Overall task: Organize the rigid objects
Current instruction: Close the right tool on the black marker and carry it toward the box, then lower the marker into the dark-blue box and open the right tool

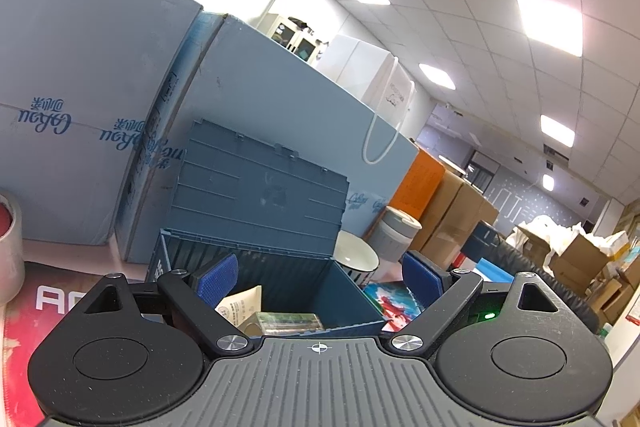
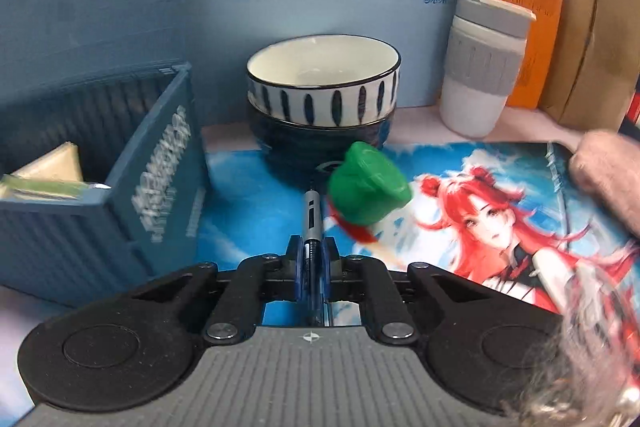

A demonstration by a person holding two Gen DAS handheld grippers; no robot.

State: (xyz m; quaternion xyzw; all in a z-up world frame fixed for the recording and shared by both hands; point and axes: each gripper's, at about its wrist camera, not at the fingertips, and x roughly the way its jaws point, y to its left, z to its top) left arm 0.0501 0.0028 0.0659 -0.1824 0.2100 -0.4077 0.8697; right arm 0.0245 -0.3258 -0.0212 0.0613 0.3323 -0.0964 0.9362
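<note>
With the left hand-held gripper [image 1: 320,279] held apart above the blue crate [image 1: 256,267], the pen [image 2: 311,223] clamped lengthwise in the right hand-held gripper [image 2: 312,259] could be knocked askew against the crate's wall.

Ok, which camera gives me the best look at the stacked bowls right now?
The right wrist view: the stacked bowls sit near centre, unobstructed, the striped white one nested in a dark one. The left wrist view shows only part of the white bowl, behind the blue crate; the dark one is hidden.
</note>
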